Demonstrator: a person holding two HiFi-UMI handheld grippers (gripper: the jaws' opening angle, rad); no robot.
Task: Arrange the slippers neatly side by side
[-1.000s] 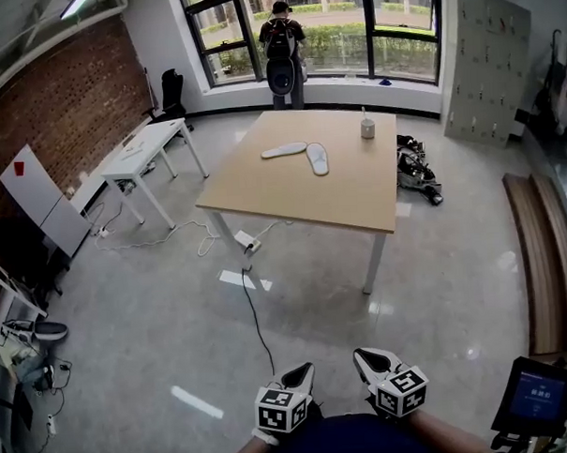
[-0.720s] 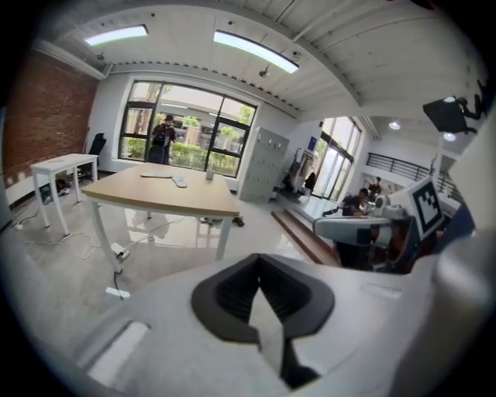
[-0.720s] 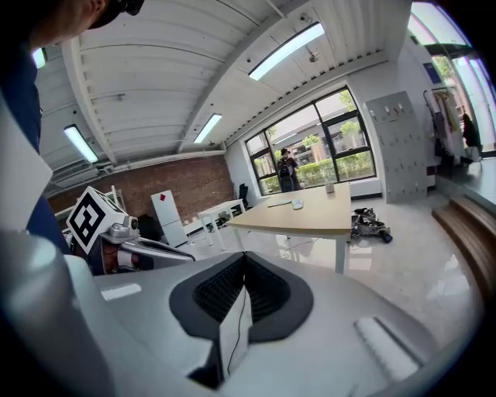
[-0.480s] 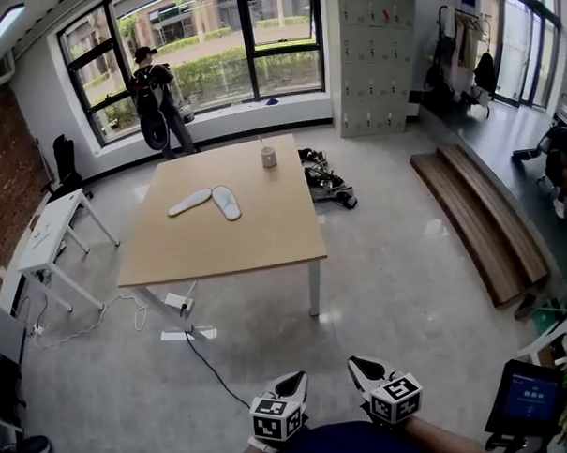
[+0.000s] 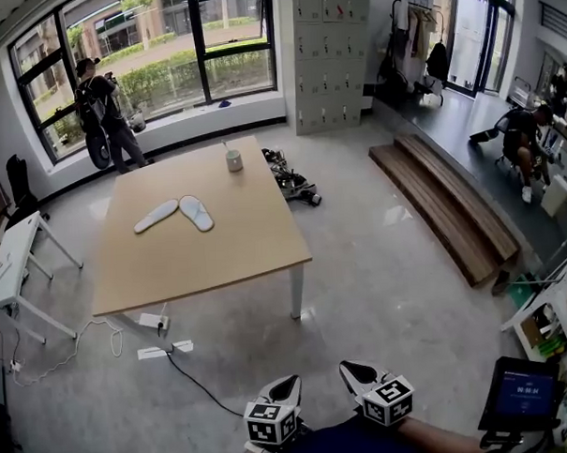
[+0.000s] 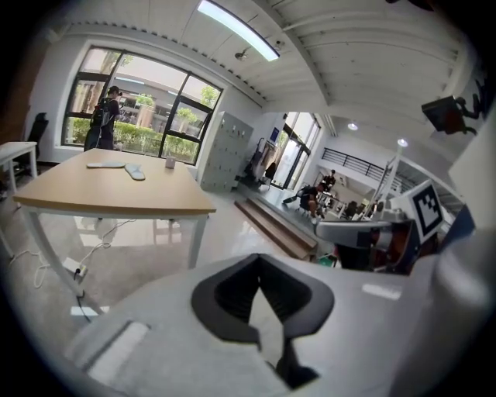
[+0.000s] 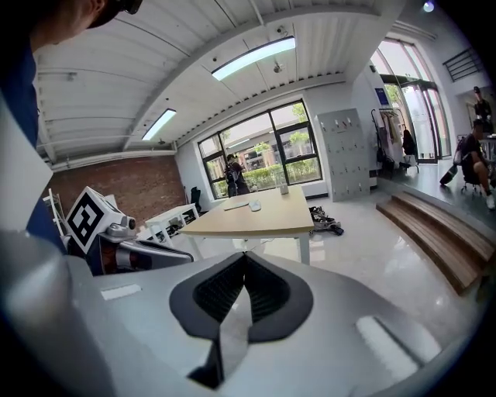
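Two pale slippers lie on a wooden table [image 5: 219, 261] far ahead, toes close together in a V: the left slipper [image 5: 156, 215] and the right slipper [image 5: 196, 212]. They show small in the left gripper view as slippers [image 6: 116, 167] and in the right gripper view as slippers [image 7: 242, 205]. My left gripper [image 5: 287, 388] and right gripper [image 5: 354, 372] are held low near my body, several steps from the table. Both are shut with nothing between the jaws.
A cup [image 5: 234, 160] stands near the table's far edge. A person [image 5: 100, 111] stands at the window. A white side table [image 5: 8, 266] is at left, cables [image 5: 167, 353] lie under the table, wooden steps [image 5: 447, 214] run at right, and a tablet [image 5: 524, 403] sits low right.
My head view has swung to the right: the table and slippers drifted left in the picture and the steps and right side of the room came into view. Both grippers stay shut and low.
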